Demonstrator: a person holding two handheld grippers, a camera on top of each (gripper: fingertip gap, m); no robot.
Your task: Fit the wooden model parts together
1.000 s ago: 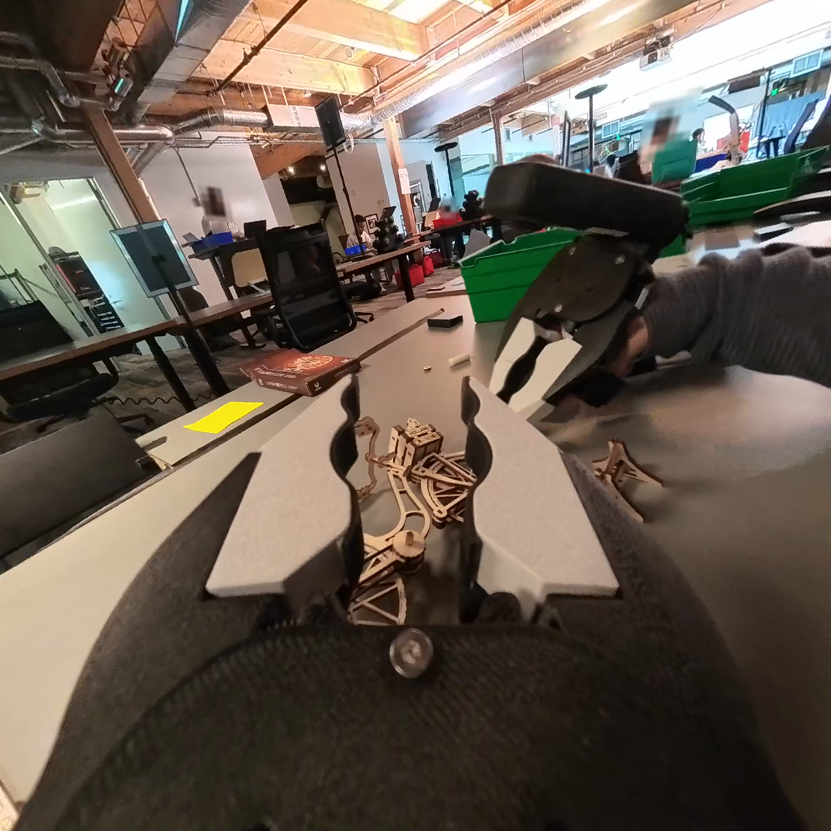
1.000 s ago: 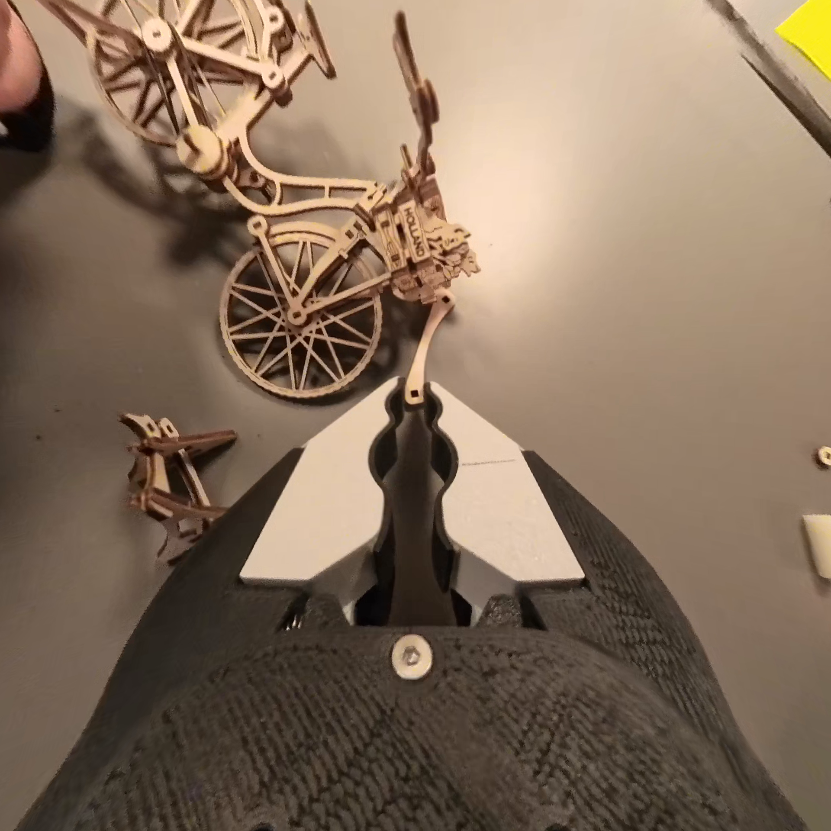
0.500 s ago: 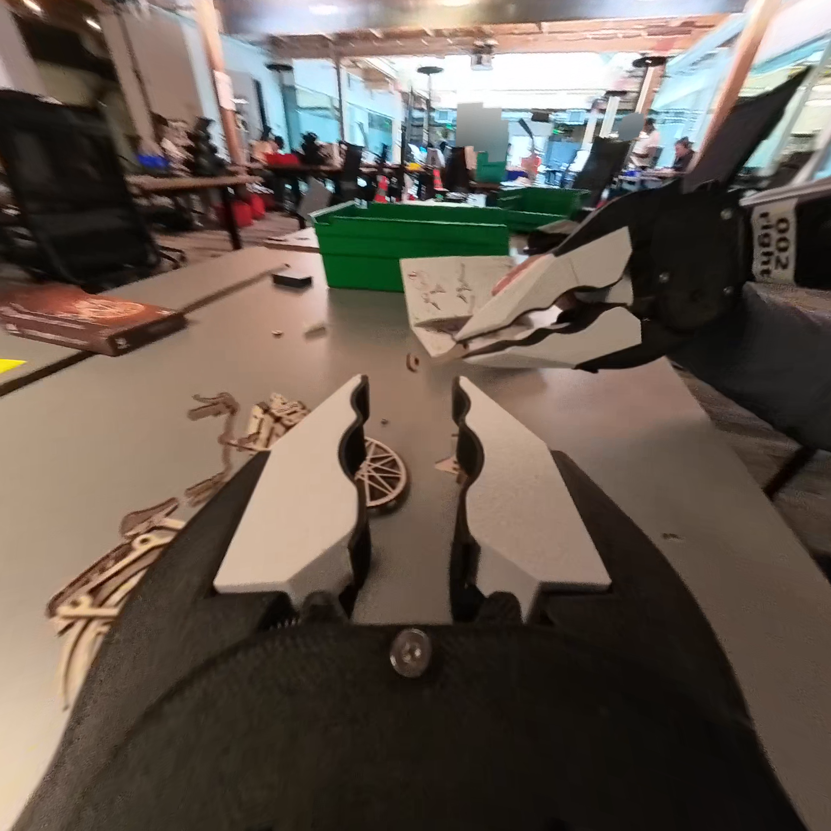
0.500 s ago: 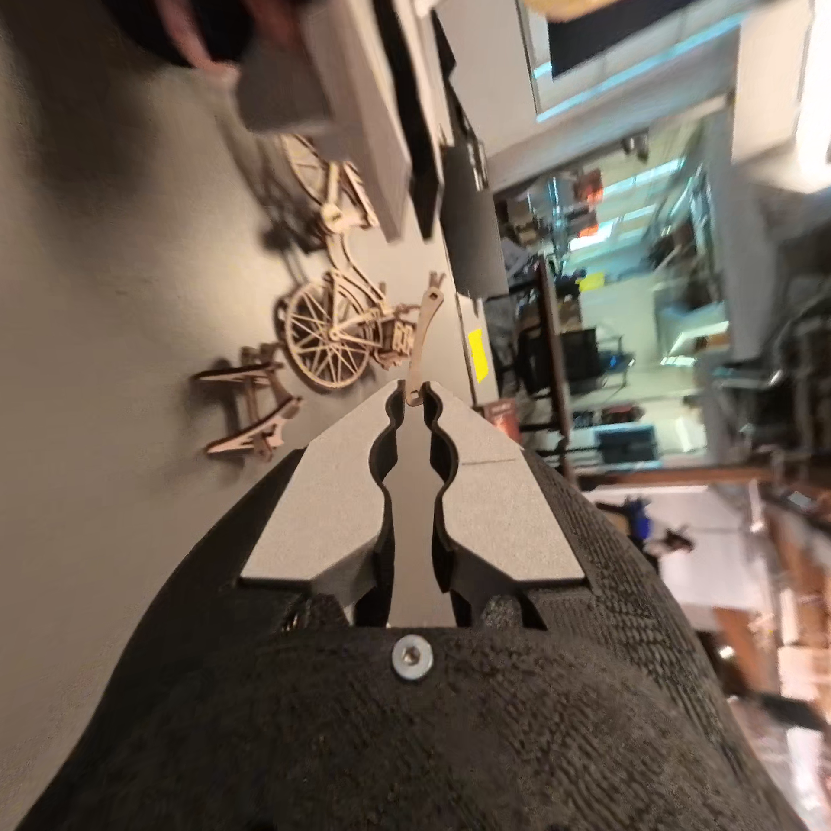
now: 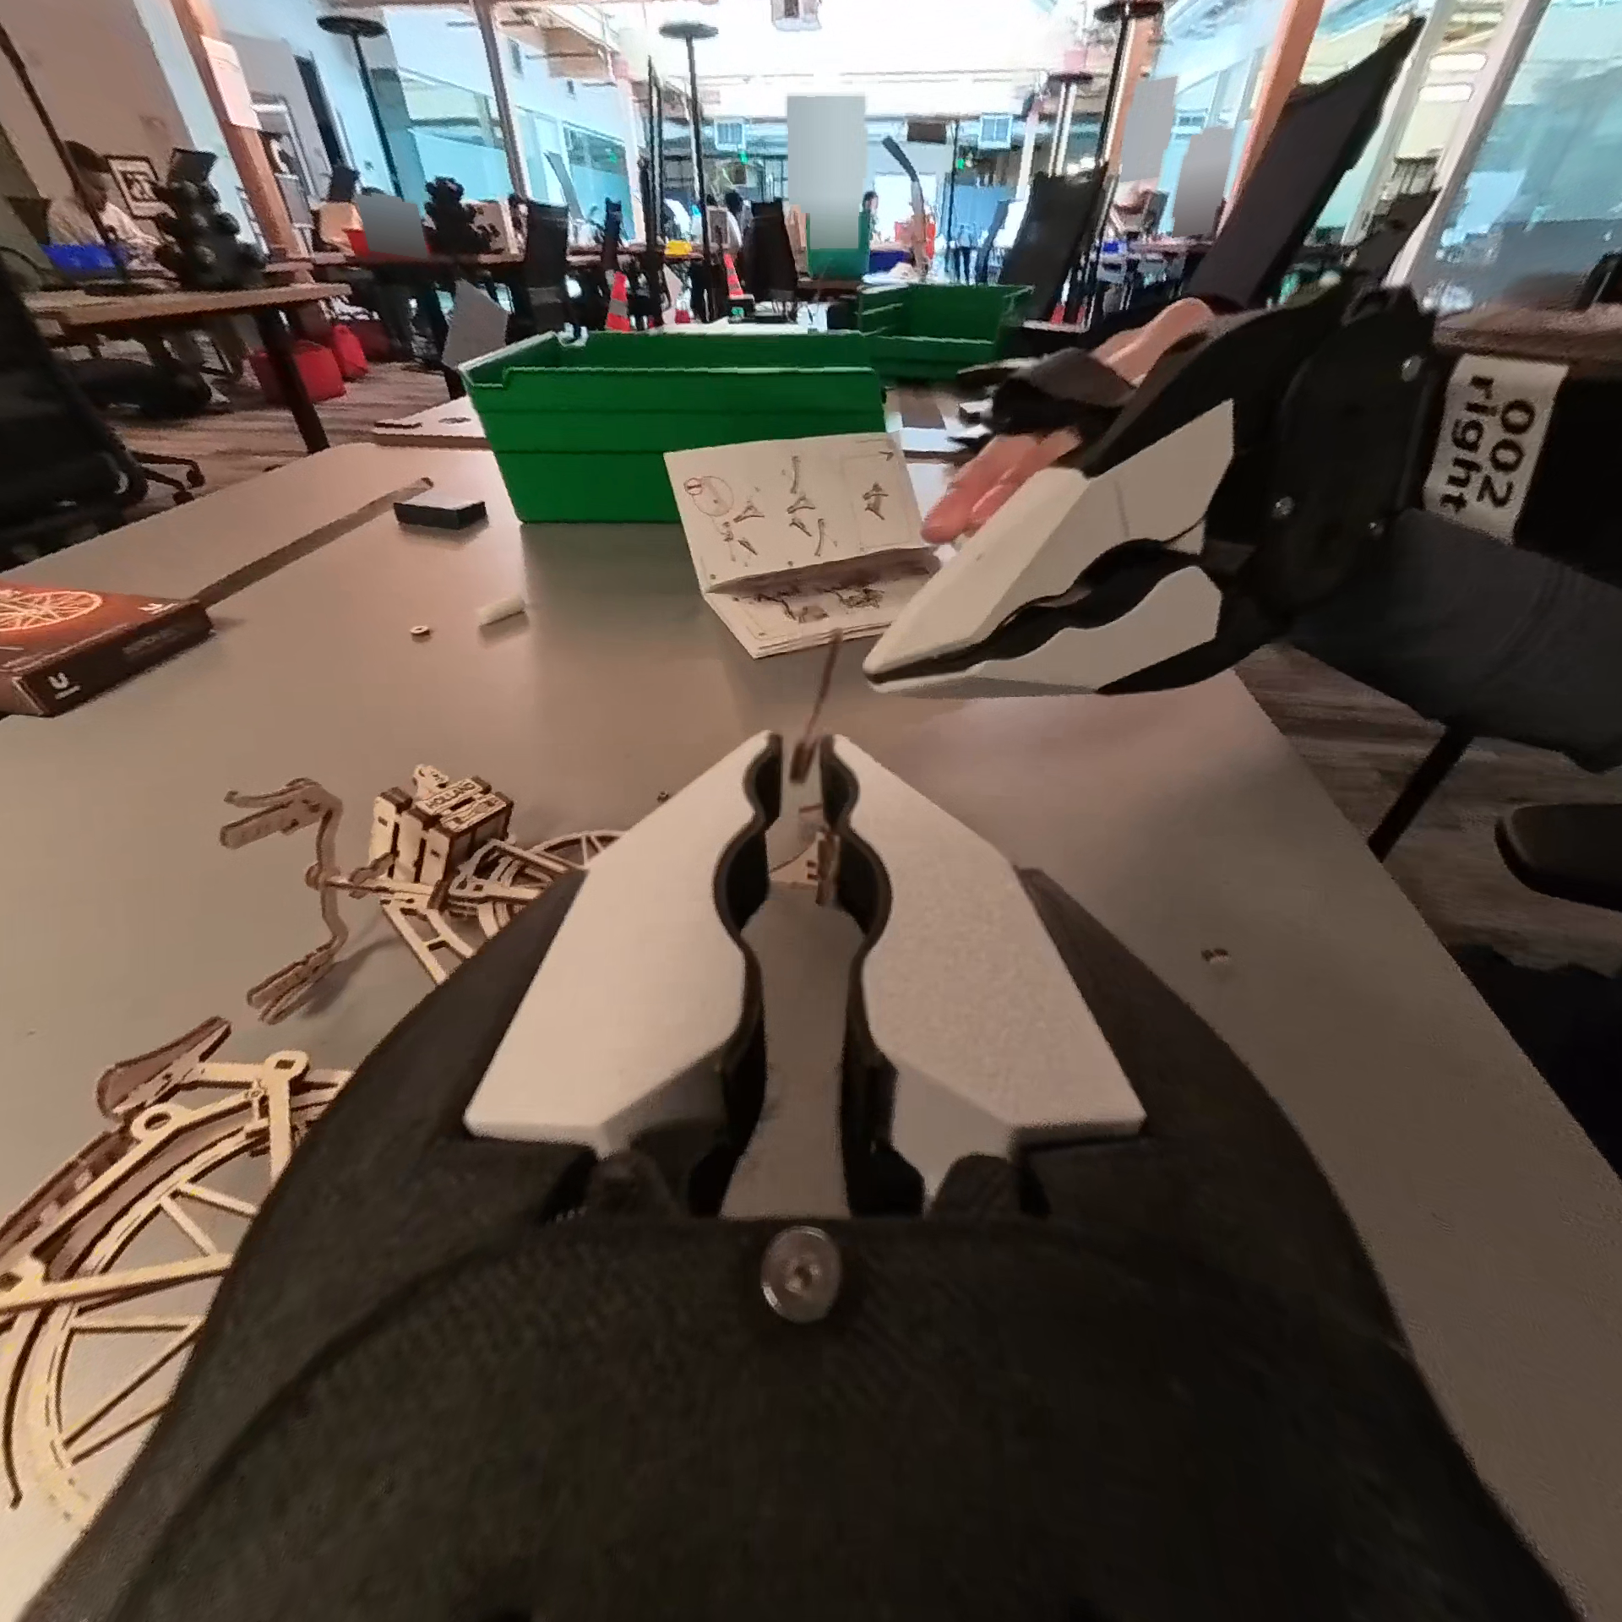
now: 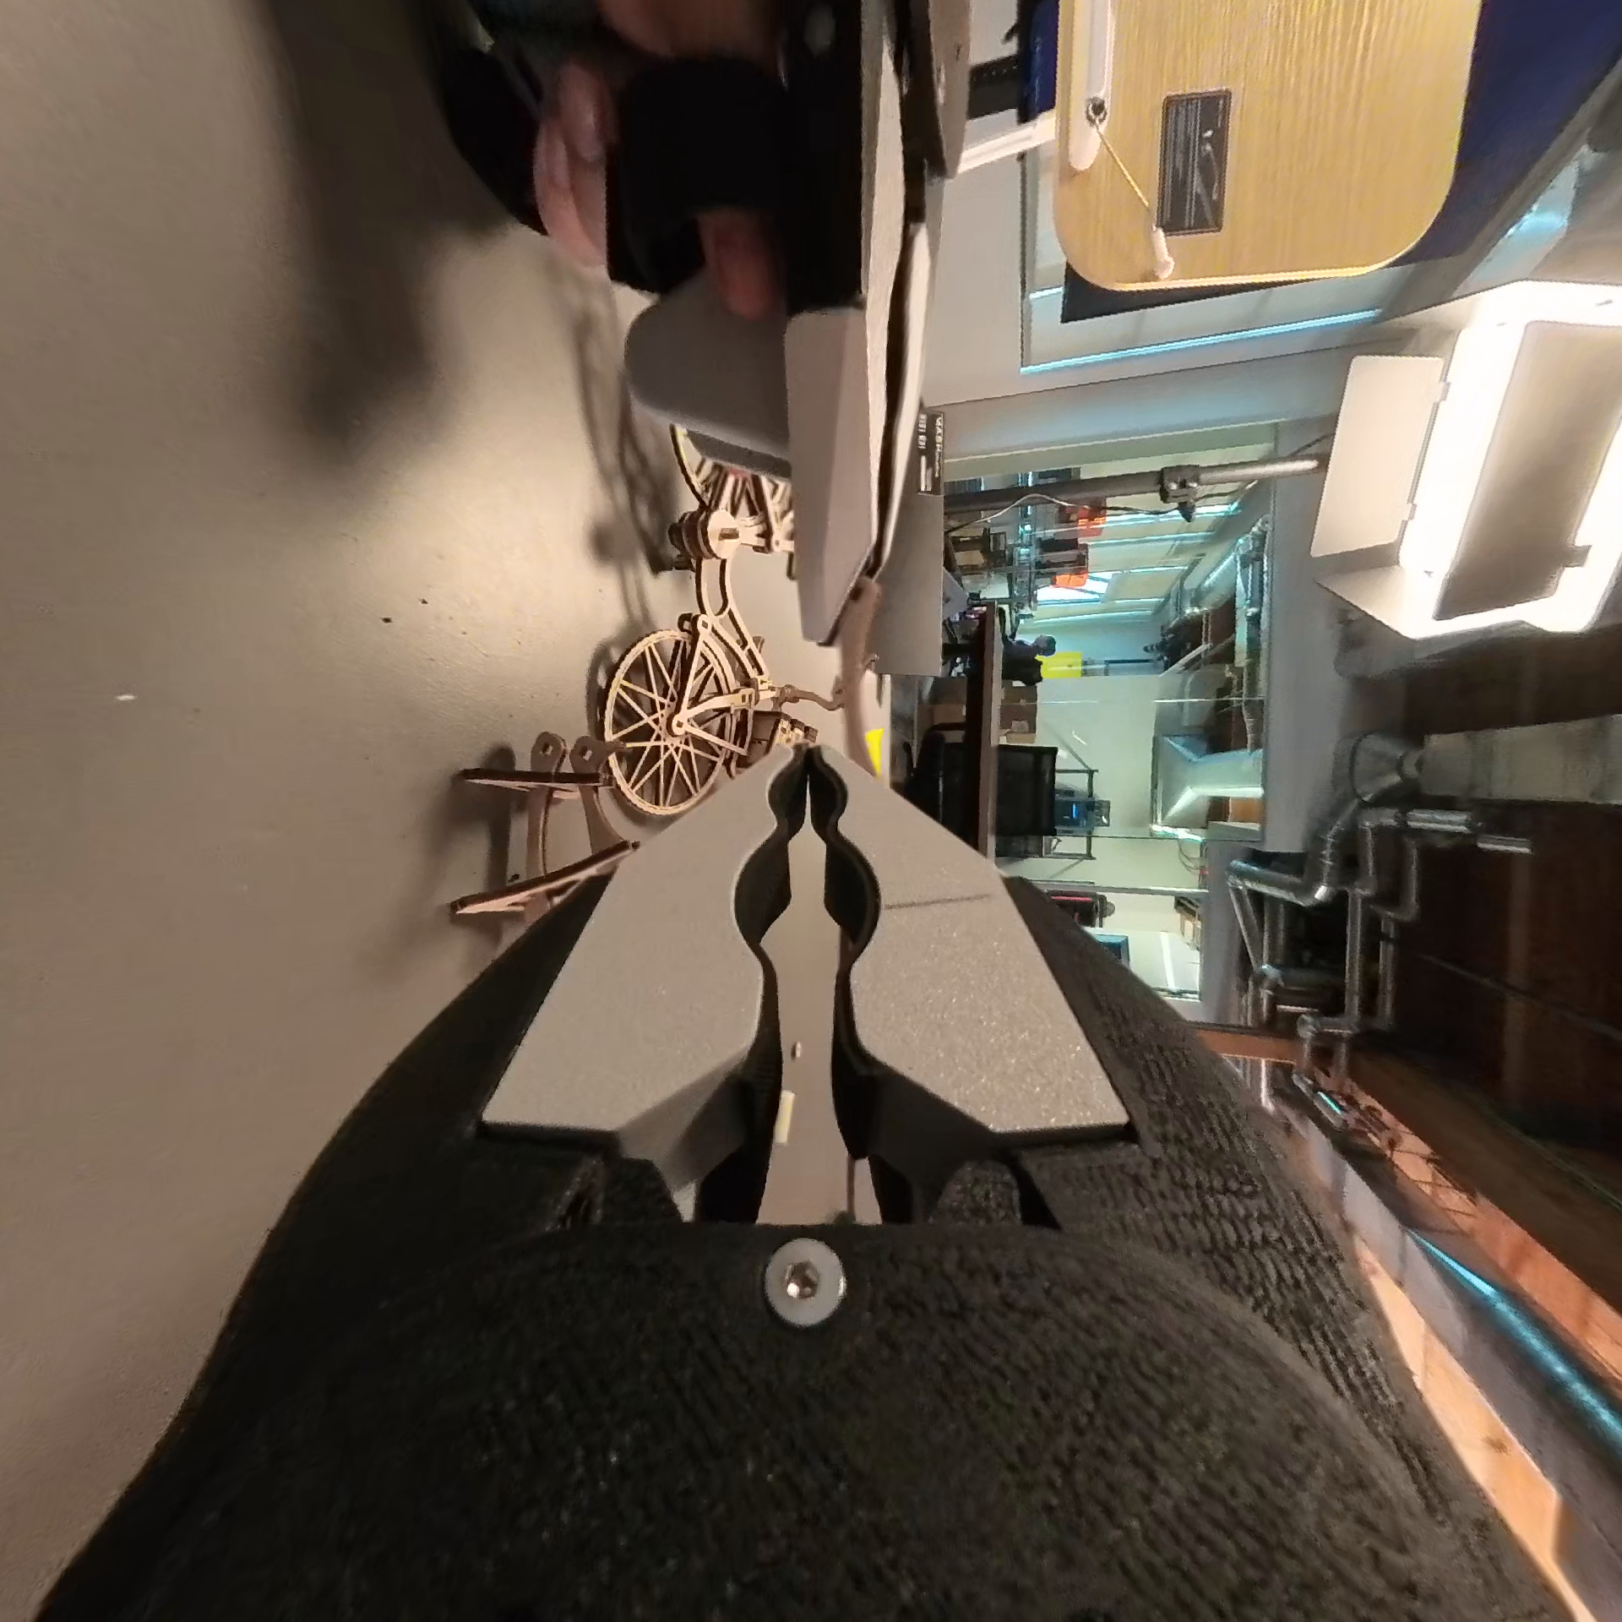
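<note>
**Thin wooden strip pinched above the table, bicycle model lying flat**

The left gripper (image 5: 803, 759) is clamped on a thin curved wooden strip (image 5: 814, 702), which sticks up from between its fingertips, clear of the grey table (image 5: 351, 685). In the right wrist view the same strip (image 6: 853, 693) runs from the left gripper's tips towards the right gripper (image 6: 807, 757), whose tips are pressed together; whether they still pinch the strip's end cannot be told. In the left wrist view the right gripper (image 5: 886, 671) hangs just beyond the strip, turned on its side, fingers nearly touching.

The wooden bicycle model (image 5: 439, 843) lies flat on the table to the left of the left gripper. A small wooden stand (image 6: 535, 825) sits just beside its wheel. Farther back lie an open instruction booklet (image 5: 807, 544), a green bin (image 5: 676, 439) and a dark box (image 5: 79, 641).
</note>
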